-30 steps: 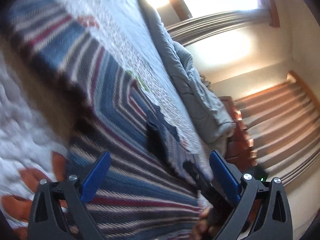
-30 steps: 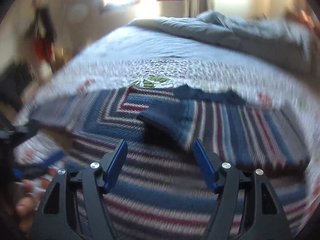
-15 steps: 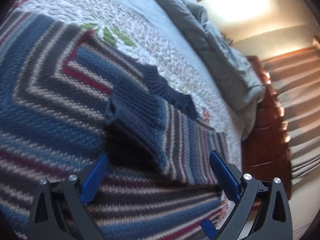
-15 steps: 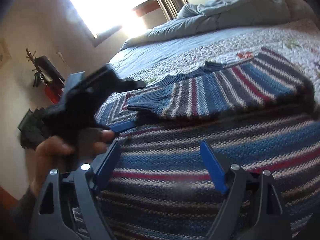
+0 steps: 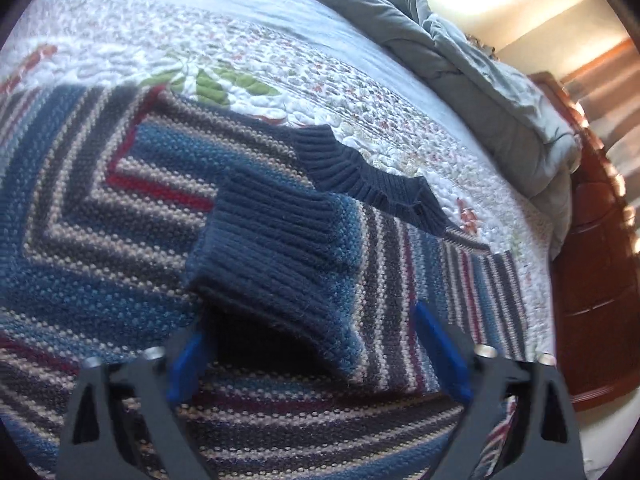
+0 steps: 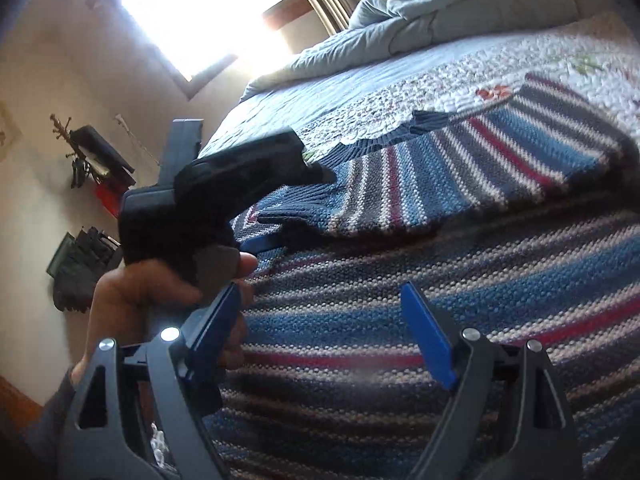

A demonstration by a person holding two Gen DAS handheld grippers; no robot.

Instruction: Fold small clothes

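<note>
A striped knit sweater [image 5: 100,216] in blue, grey, red and cream lies flat on the bed. One sleeve is folded across its body and ends in a navy ribbed cuff [image 5: 272,248]. The navy collar [image 5: 360,168] lies behind the cuff. My left gripper [image 5: 314,354] hangs low over the cuff's near edge. Its jaws are closing with the cuff between them, and the pads do not press the cloth. In the right wrist view a hand [image 6: 140,288] holds the left gripper. My right gripper [image 6: 320,332] stands open just above the sweater's body [image 6: 400,304] with nothing between its fingers.
The sweater rests on a white floral quilt [image 5: 280,40]. A crumpled grey duvet [image 5: 480,64] lies along the bed's far side. Dark wooden furniture [image 5: 592,260] stands past the bed's edge. A bright window [image 6: 208,8] and black items [image 6: 80,256] against the wall are at the left.
My left gripper swept across the sweater to the folded sleeve's cuff and its jaws have narrowed. The right gripper turned left, bringing the left gripper and hand into view, and opened a little wider.
</note>
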